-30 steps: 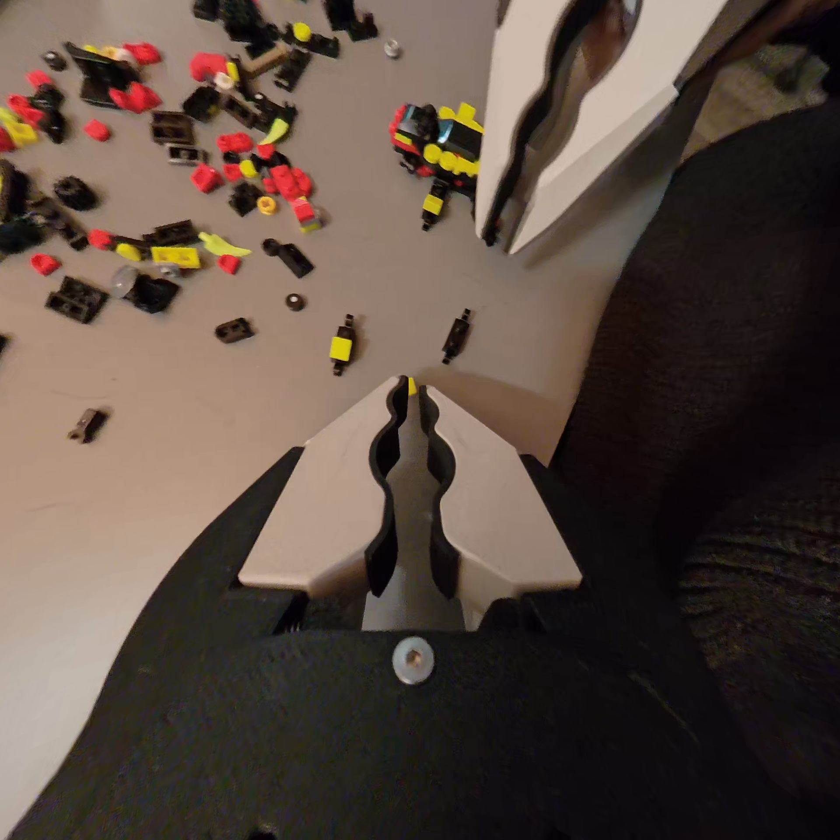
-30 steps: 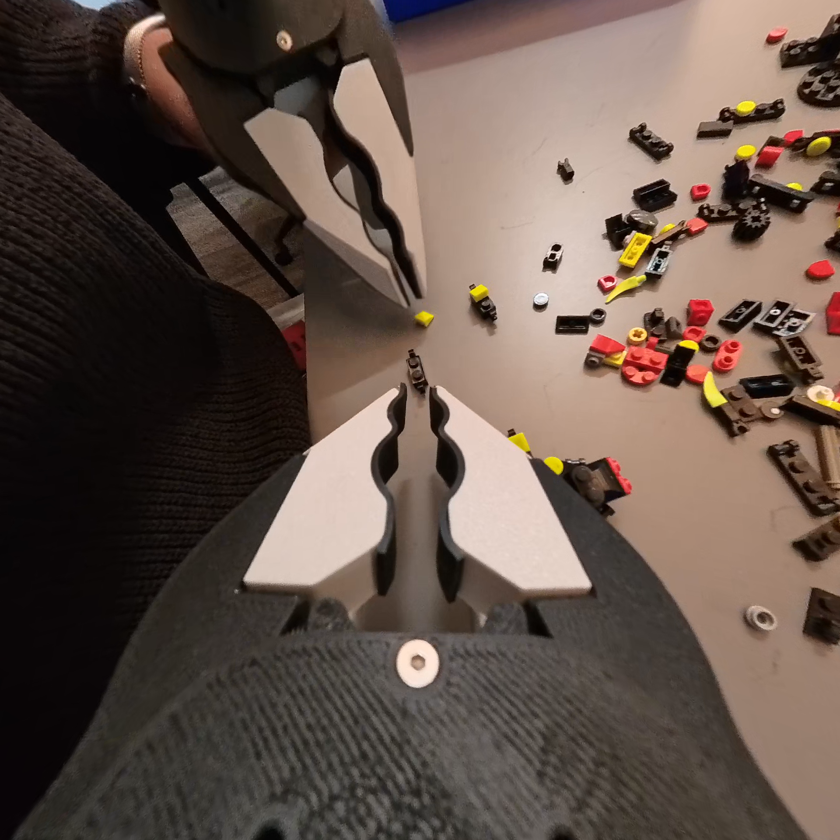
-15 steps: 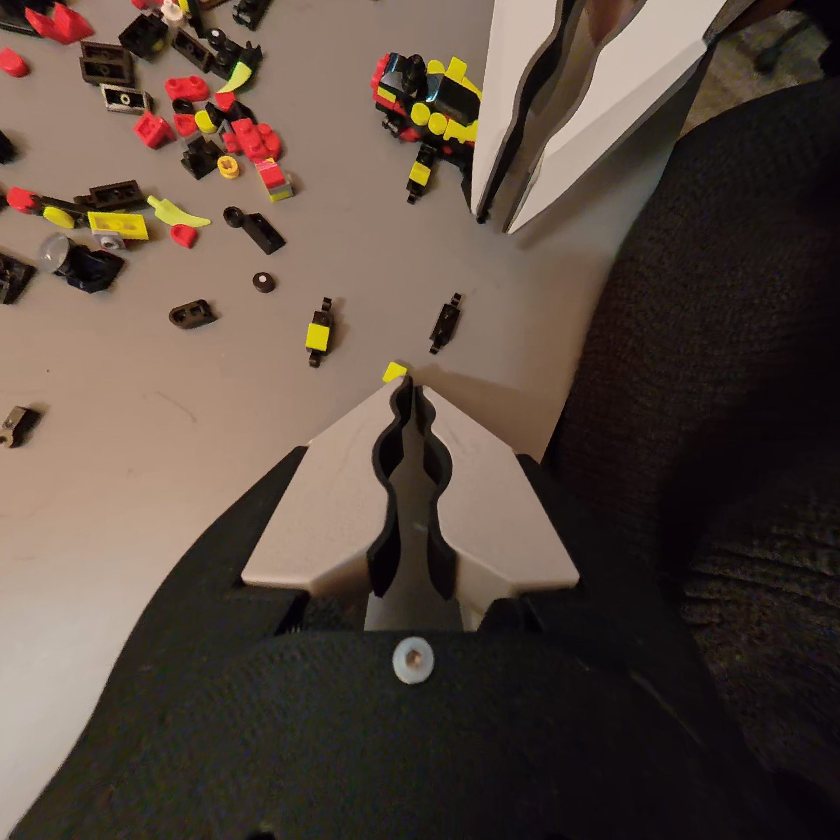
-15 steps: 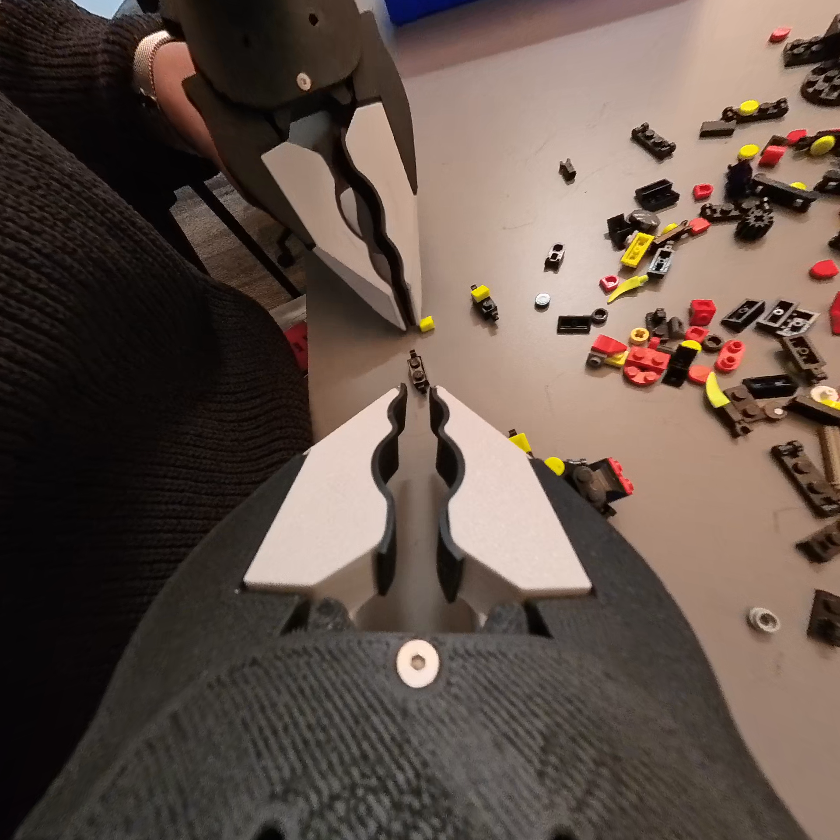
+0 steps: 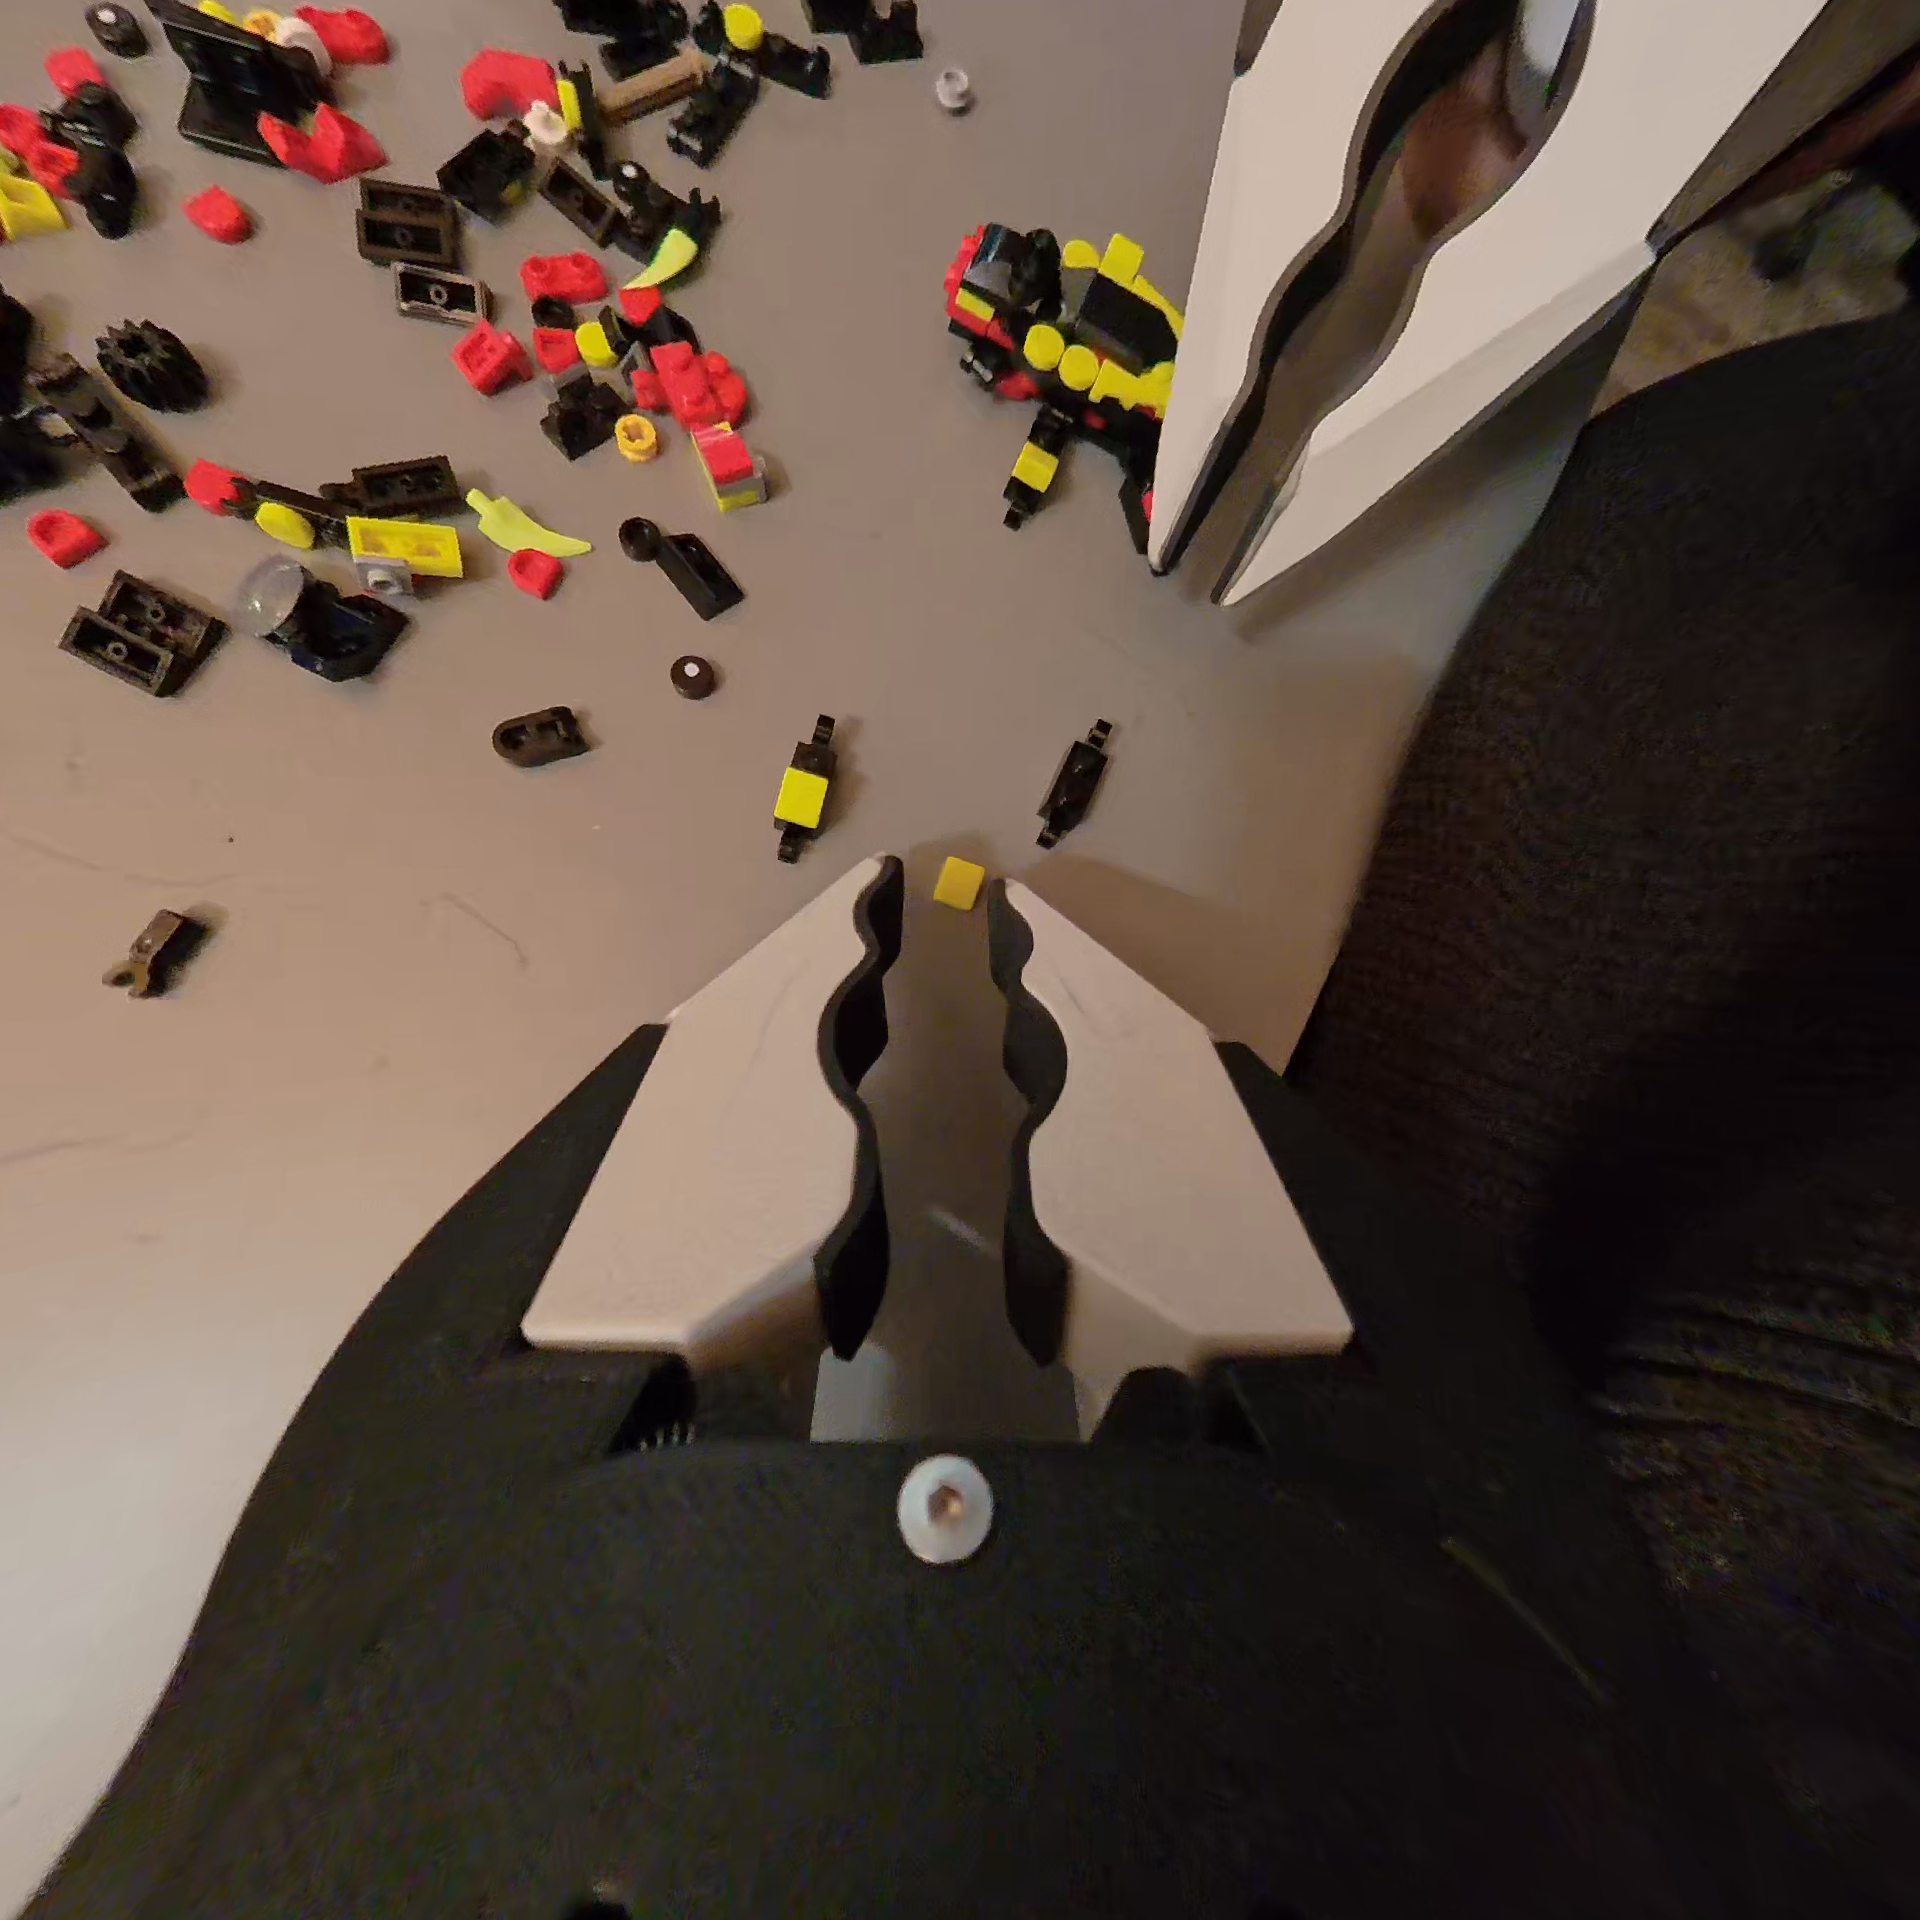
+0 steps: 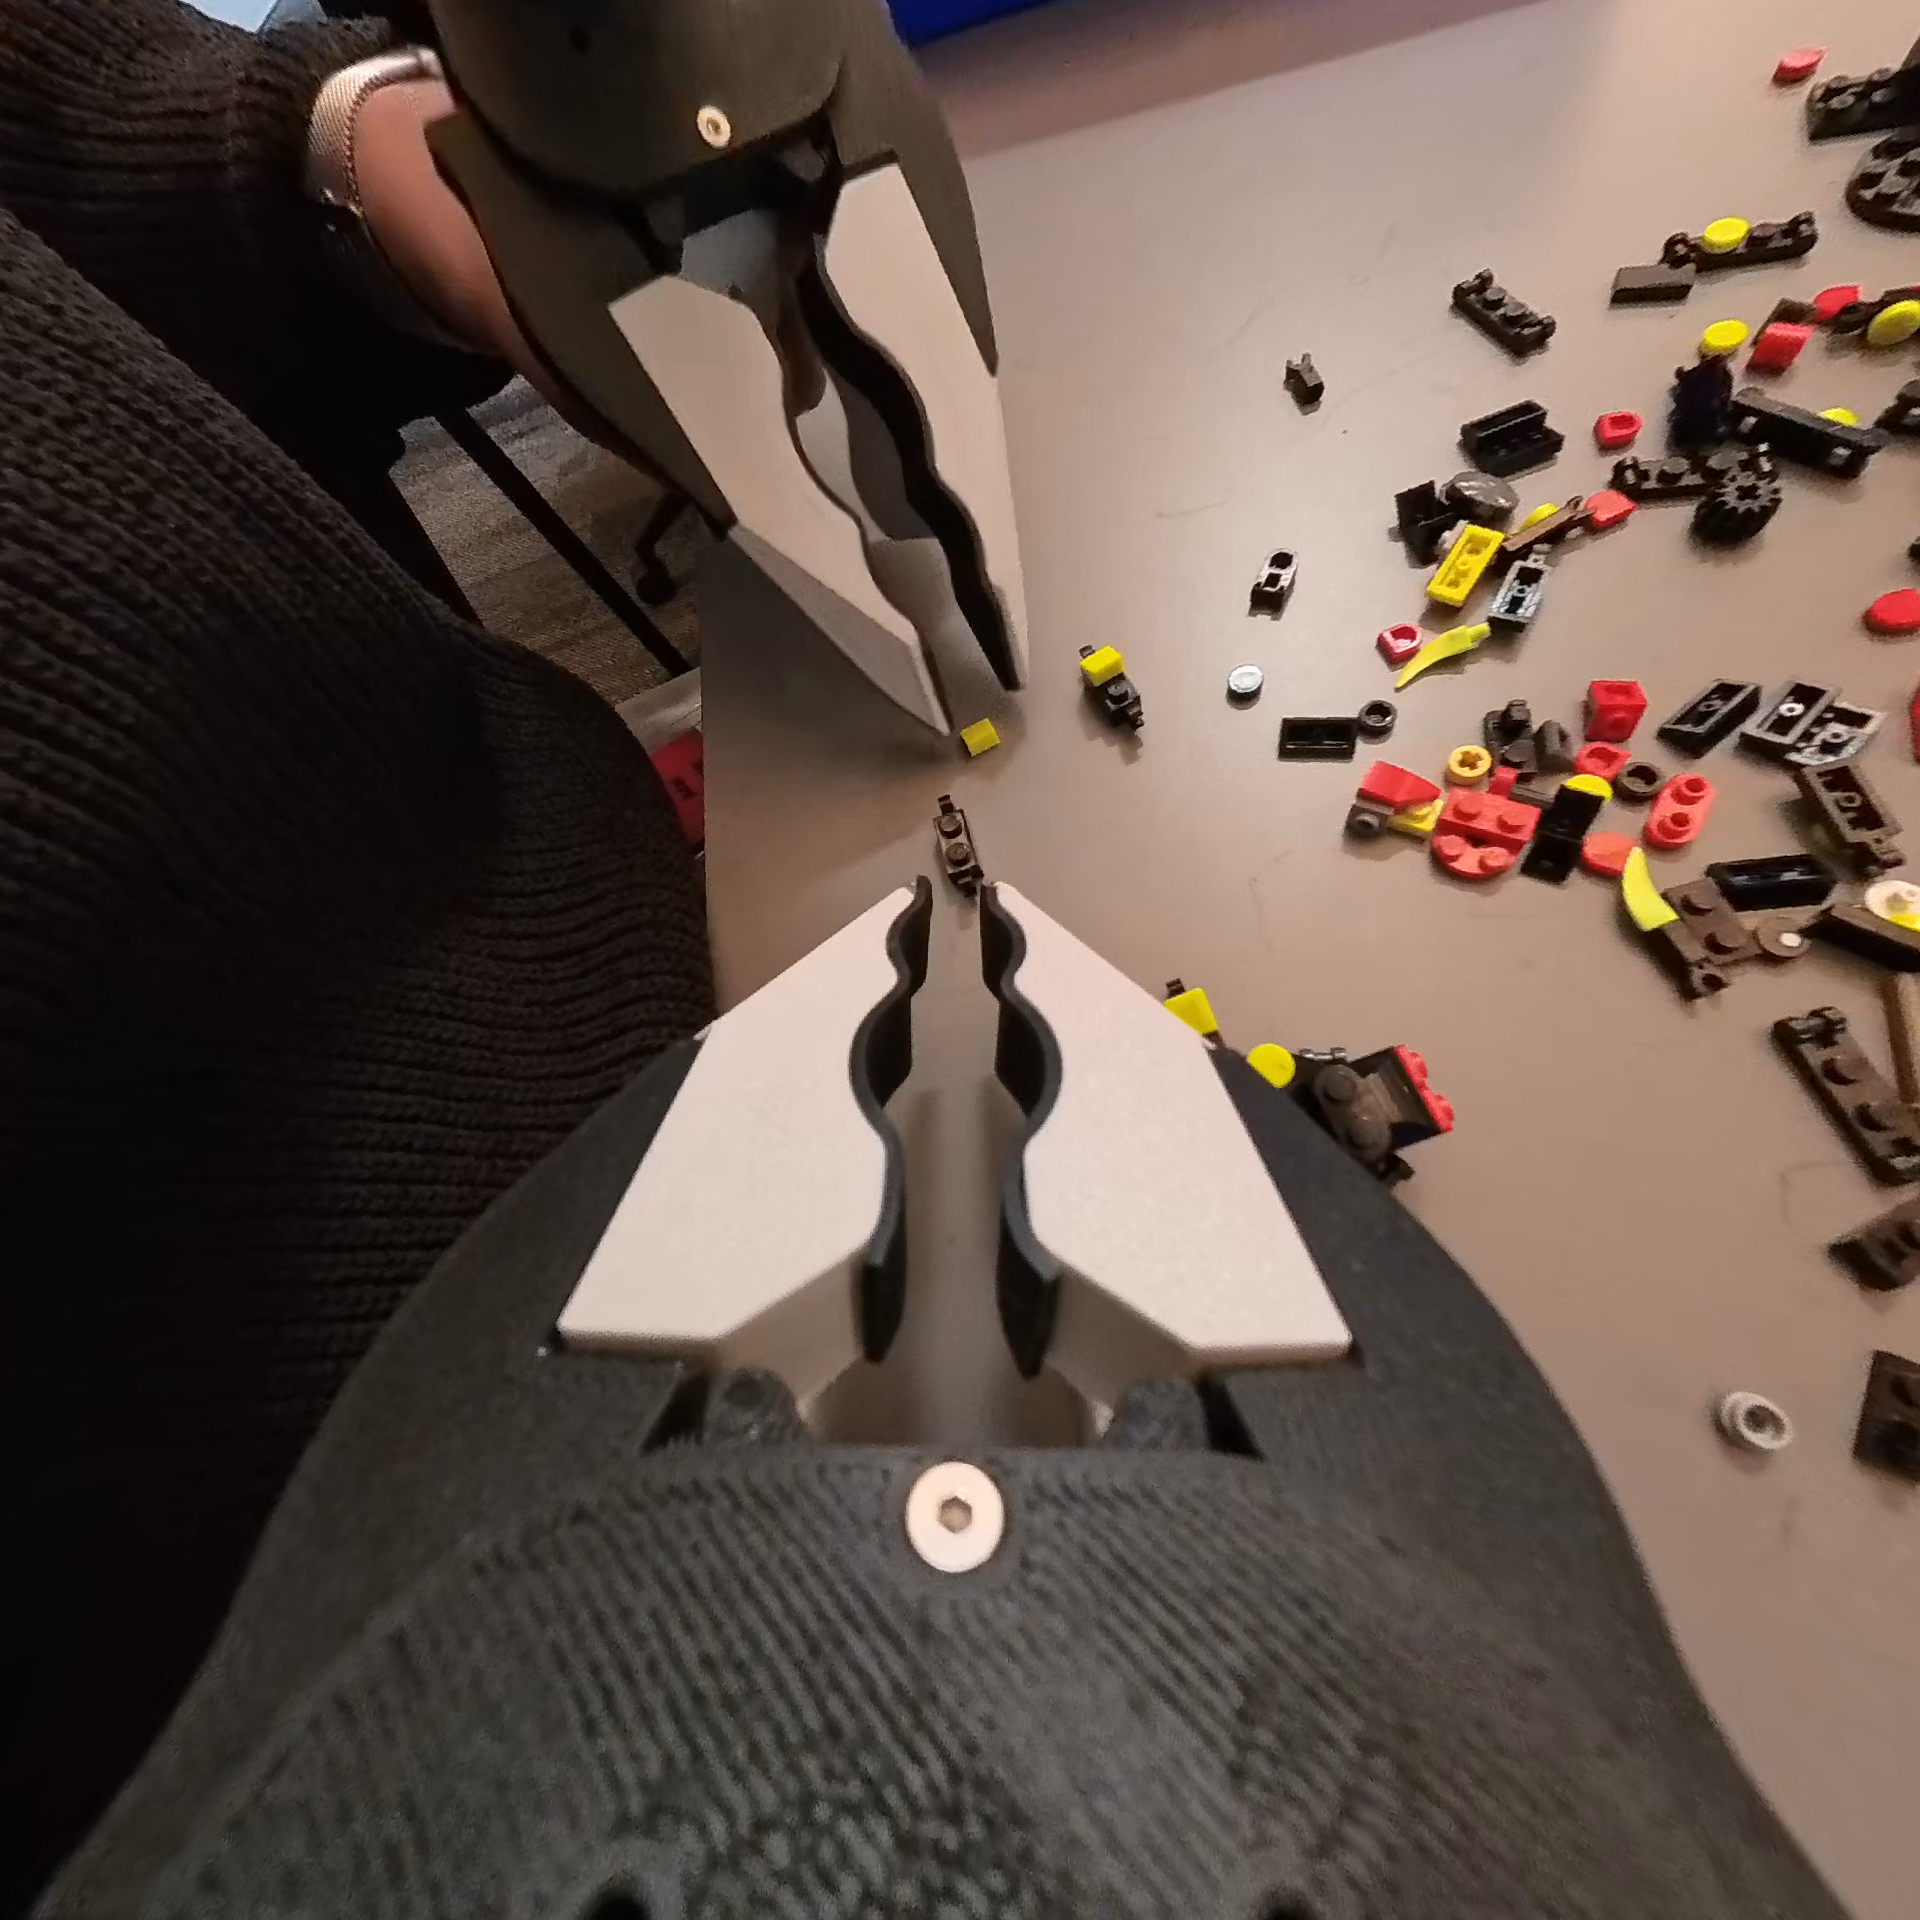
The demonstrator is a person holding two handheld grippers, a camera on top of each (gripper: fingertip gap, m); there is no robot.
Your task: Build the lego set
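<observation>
A small yellow tile [image 5: 958,883] lies flat on the grey table [image 5: 312,1091], between the tips of my left gripper [image 5: 940,875], which is open and empty. In the right wrist view the tile [image 6: 979,736] sits just under the left gripper [image 6: 977,707]. My right gripper [image 6: 953,891] is narrowly open and empty, with a small black clip piece [image 6: 958,857] just ahead of its tips. That clip [image 5: 1075,779] lies right of the tile. The partly built black, yellow and red model [image 5: 1070,332] stands beside my right gripper [image 5: 1190,582].
A black piece with a yellow top [image 5: 805,795] lies left of the tile. Many loose red, black and yellow pieces [image 5: 623,364] are spread over the far left. The table edge [image 6: 707,831] and a dark knit sleeve [image 6: 312,831] are close by. Across from one pair of fingers to the other is roughly 7 cm.
My left gripper has opened wider and moved so that its tips now straddle the yellow tile, which has stayed in place. My right gripper has hardly moved.
</observation>
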